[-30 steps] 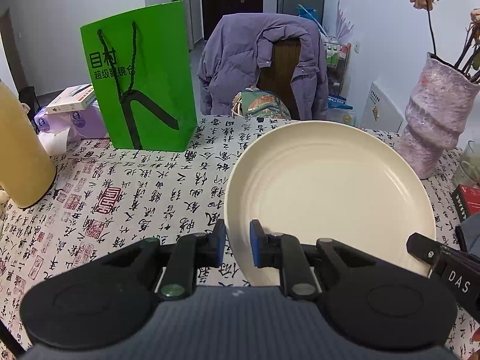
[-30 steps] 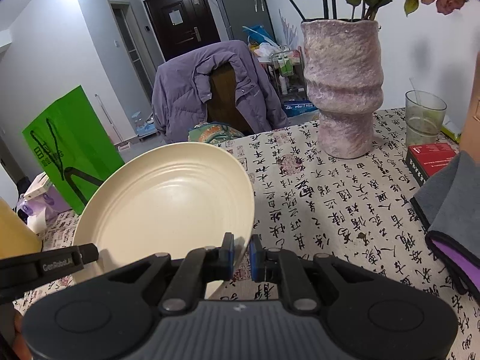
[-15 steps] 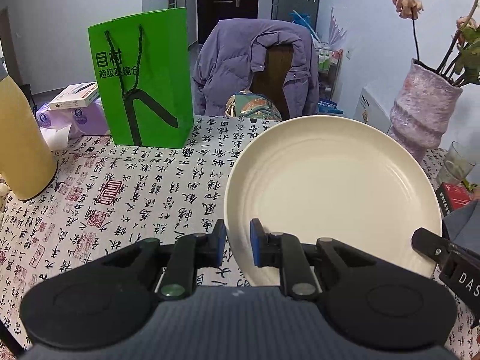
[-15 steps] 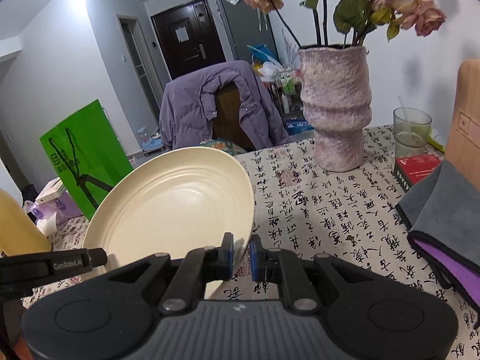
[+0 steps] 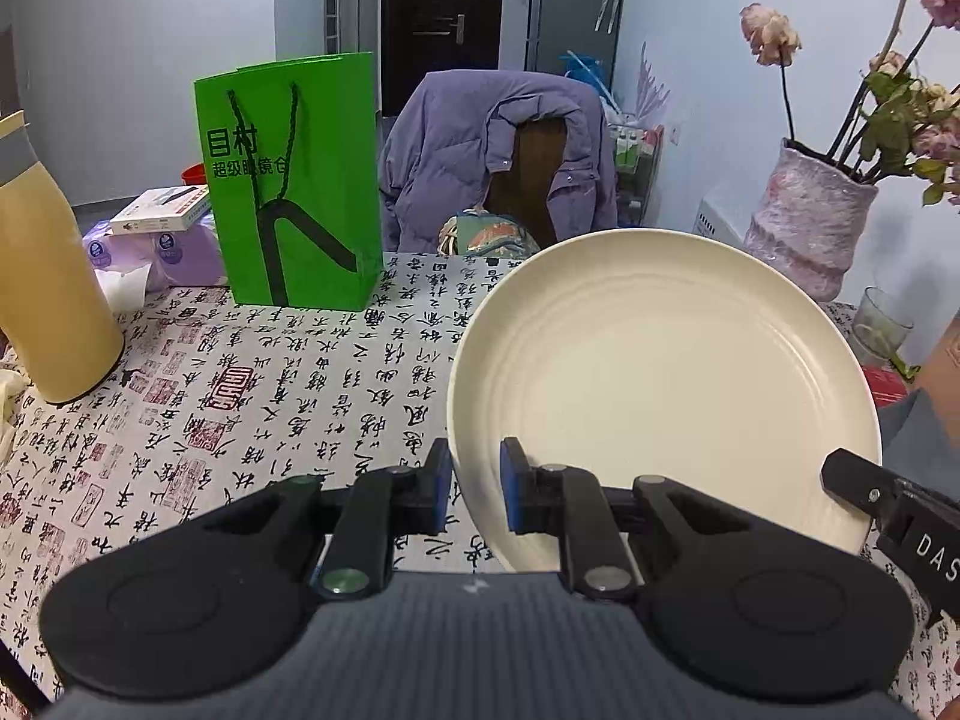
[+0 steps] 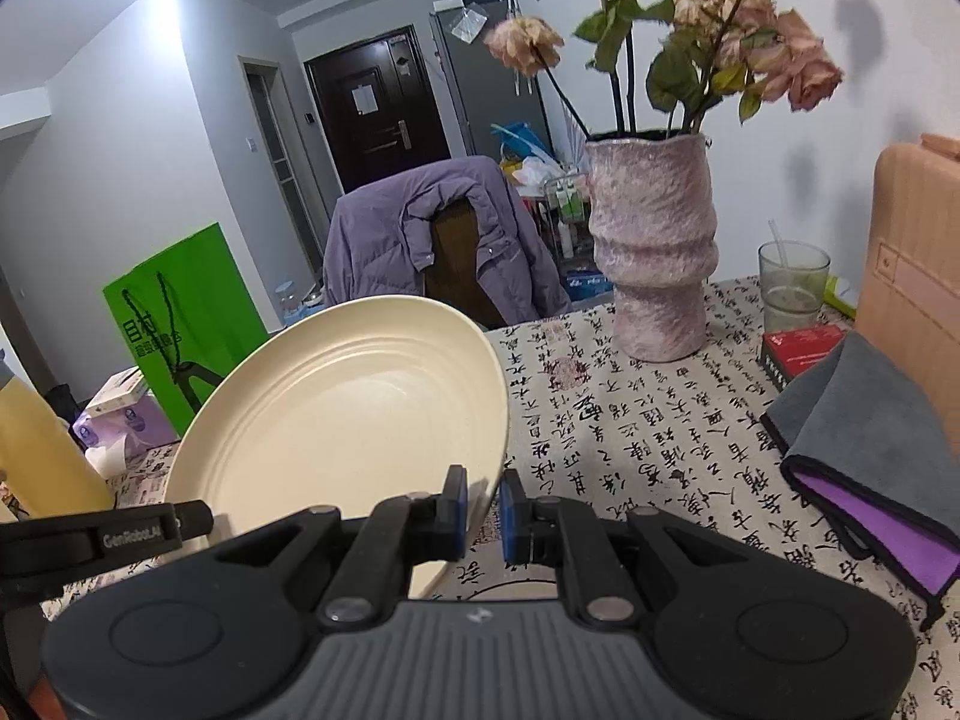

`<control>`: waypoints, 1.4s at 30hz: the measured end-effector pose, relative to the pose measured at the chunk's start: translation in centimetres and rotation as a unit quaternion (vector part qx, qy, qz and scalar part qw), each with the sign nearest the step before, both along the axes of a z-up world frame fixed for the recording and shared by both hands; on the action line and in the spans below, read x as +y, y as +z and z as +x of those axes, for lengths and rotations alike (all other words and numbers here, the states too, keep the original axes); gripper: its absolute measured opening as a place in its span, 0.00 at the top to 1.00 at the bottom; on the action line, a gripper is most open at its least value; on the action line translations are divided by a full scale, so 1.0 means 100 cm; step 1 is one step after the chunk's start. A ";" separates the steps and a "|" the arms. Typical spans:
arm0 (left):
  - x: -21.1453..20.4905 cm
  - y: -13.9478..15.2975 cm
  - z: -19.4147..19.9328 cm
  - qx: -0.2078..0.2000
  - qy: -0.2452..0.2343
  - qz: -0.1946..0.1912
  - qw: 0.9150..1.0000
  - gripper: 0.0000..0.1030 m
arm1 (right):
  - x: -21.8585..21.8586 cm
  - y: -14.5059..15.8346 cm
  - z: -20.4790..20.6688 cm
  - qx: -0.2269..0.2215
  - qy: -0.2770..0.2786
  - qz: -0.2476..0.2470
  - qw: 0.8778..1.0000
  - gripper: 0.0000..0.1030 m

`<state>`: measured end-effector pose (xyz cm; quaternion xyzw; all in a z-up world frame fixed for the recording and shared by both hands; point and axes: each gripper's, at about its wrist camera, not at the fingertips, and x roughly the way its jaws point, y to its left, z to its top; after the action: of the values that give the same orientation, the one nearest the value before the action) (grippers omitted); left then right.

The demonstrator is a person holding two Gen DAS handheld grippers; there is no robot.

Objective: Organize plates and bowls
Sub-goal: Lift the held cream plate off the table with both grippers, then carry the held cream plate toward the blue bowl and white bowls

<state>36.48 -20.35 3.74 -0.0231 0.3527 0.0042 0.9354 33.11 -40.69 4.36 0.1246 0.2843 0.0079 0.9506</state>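
Note:
A large cream plate is held in the air above the table, tilted. My left gripper is shut on its left rim. My right gripper is shut on its right rim; the plate fills the left of the right wrist view. Each gripper's finger also shows at the edge of the other's view. No bowls are in view.
The table has a calligraphy-print cloth. On it stand a green paper bag, a yellow bottle, a pink vase with dried roses, a glass, a red box and a grey-purple cloth. A chair with a purple jacket stands behind.
Both grippers have risen with the plate between them; the table sits lower in both views and the plate is tilted more upright. The grips have not changed.

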 end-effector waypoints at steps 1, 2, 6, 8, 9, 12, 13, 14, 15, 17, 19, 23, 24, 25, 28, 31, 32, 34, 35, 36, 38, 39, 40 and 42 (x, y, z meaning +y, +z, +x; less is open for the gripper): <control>0.001 0.001 -0.003 -0.001 0.000 -0.002 1.000 0.83 | 0.001 0.001 -0.003 -0.002 0.000 -0.002 1.000 0.90; 0.002 0.002 -0.006 -0.003 -0.001 -0.004 1.000 0.83 | 0.001 0.002 -0.007 -0.005 -0.001 -0.003 1.000 0.90; 0.005 0.007 -0.019 -0.011 -0.004 -0.010 1.000 0.83 | 0.003 0.006 -0.020 -0.013 -0.003 -0.002 1.000 0.90; 0.007 0.009 -0.025 -0.016 -0.005 -0.011 1.000 0.83 | 0.003 0.008 -0.026 -0.016 -0.003 0.001 1.000 0.90; 0.008 0.010 -0.028 -0.019 -0.006 -0.011 1.000 0.83 | 0.004 0.008 -0.029 -0.018 -0.003 0.002 1.000 0.90; 0.010 0.013 -0.038 -0.026 -0.009 -0.011 1.000 0.83 | 0.006 0.011 -0.040 -0.027 -0.003 -0.002 1.000 0.90; 0.011 0.013 -0.041 -0.029 -0.010 -0.011 0.999 0.83 | 0.008 0.012 -0.044 -0.031 -0.002 -0.003 1.000 0.89; 0.012 0.014 -0.044 -0.031 -0.010 -0.012 0.999 0.83 | 0.008 0.013 -0.047 -0.034 -0.002 -0.004 0.999 0.90; 0.013 0.015 -0.046 -0.033 -0.010 -0.013 0.999 0.83 | 0.009 0.014 -0.050 -0.036 -0.002 -0.004 0.999 0.89; 0.014 0.016 -0.051 -0.037 -0.009 -0.015 0.999 0.83 | 0.011 0.016 -0.055 -0.040 -0.002 -0.005 0.999 0.89; 0.015 0.018 -0.057 -0.039 -0.006 -0.016 0.999 0.83 | 0.012 0.017 -0.060 -0.044 -0.001 -0.006 0.999 0.89; 0.017 0.020 -0.068 -0.045 -0.005 -0.015 0.999 0.83 | 0.013 0.017 -0.071 -0.049 -0.001 -0.005 0.999 0.89; 0.018 0.020 -0.070 -0.045 -0.006 -0.015 0.999 0.83 | 0.013 0.017 -0.072 -0.050 -0.001 -0.004 0.999 0.89; 0.019 0.020 -0.072 -0.045 -0.006 -0.016 0.999 0.83 | 0.013 0.017 -0.075 -0.050 -0.001 -0.003 0.999 0.89; 0.021 0.021 -0.079 -0.047 -0.008 -0.018 0.999 0.83 | 0.014 0.016 -0.082 -0.052 -0.001 -0.002 0.999 0.89; 0.023 0.021 -0.084 -0.046 -0.010 -0.023 0.999 0.83 | 0.016 0.015 -0.088 -0.054 -0.001 -0.004 0.999 0.89; 0.024 0.020 -0.086 -0.046 -0.011 -0.024 0.999 0.83 | 0.016 0.015 -0.091 -0.055 -0.001 -0.004 0.998 0.89; 0.025 0.021 -0.091 -0.047 -0.011 -0.025 0.998 0.83 | 0.017 0.014 -0.095 -0.056 -0.001 -0.005 0.998 0.89; 0.026 0.021 -0.093 -0.049 -0.011 -0.026 0.998 0.83 | 0.017 0.014 -0.097 -0.057 0.000 -0.005 0.998 0.89; 0.027 0.021 -0.095 -0.050 -0.011 -0.026 0.998 0.83 | 0.018 0.014 -0.098 -0.057 0.000 -0.005 0.998 0.89; 0.028 0.022 -0.100 -0.054 -0.011 -0.027 0.998 0.83 | 0.018 0.013 -0.102 -0.057 0.000 -0.002 0.998 0.89; 0.028 0.023 -0.102 -0.056 -0.011 -0.027 0.998 0.83 | 0.018 0.013 -0.103 -0.057 0.000 0.000 0.998 0.89; 0.029 0.024 -0.104 -0.058 -0.011 -0.028 0.998 0.83 | 0.018 0.013 -0.104 -0.057 0.000 0.001 0.998 0.89; 0.030 0.026 -0.109 -0.063 -0.012 -0.027 0.998 0.83 | 0.018 0.012 -0.107 -0.058 0.001 0.003 0.998 0.89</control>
<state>25.59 -17.38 6.30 -0.0448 0.2933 -0.0178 0.9548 22.38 -38.88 5.55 0.1270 0.2285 0.0168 0.9651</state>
